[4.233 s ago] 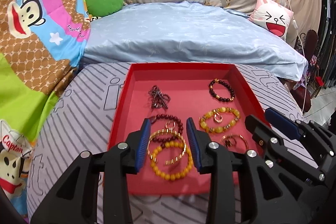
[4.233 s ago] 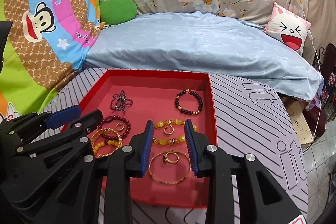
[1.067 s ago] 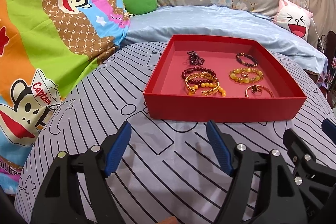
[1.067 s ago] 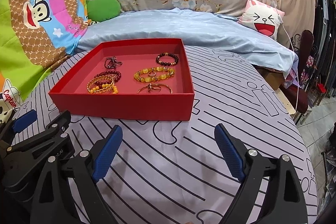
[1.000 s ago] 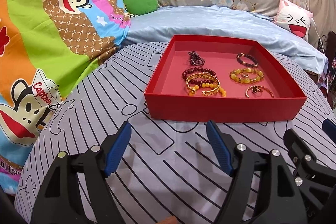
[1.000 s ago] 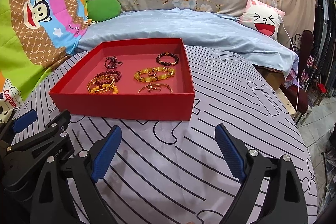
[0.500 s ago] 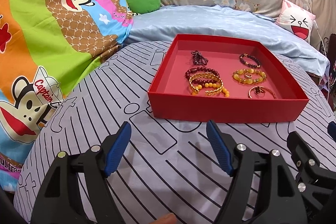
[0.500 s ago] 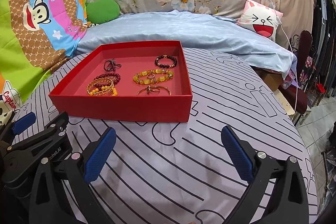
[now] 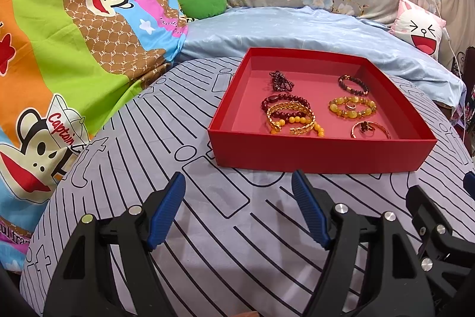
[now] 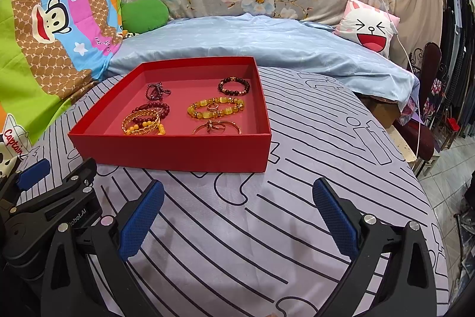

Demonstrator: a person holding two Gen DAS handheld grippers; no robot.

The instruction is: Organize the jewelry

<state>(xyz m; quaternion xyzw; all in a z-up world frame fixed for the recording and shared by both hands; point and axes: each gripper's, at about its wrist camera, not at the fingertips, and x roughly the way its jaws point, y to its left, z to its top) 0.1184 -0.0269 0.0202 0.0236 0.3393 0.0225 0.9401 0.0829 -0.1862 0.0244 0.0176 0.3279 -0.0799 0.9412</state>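
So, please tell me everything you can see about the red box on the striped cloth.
The red box is shallow, square and open at the top, with low straight walls; it looks like cardboard. Its floor looks a paler, pinkish red. It sits flat on the striped cloth, in front of the blue bedding. Several bracelets and rings lie inside in two rough rows. Nothing else touches it: both grippers are short of its near wall.

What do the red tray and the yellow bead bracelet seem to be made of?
Red tray: probably cardboard, matte, with thin flat walls and sharp folded corners. Yellow bead bracelet: glossy, slightly translucent beads, perhaps glass, resin or stone; the frames cannot settle which. Small gold-coloured spacers look metallic.
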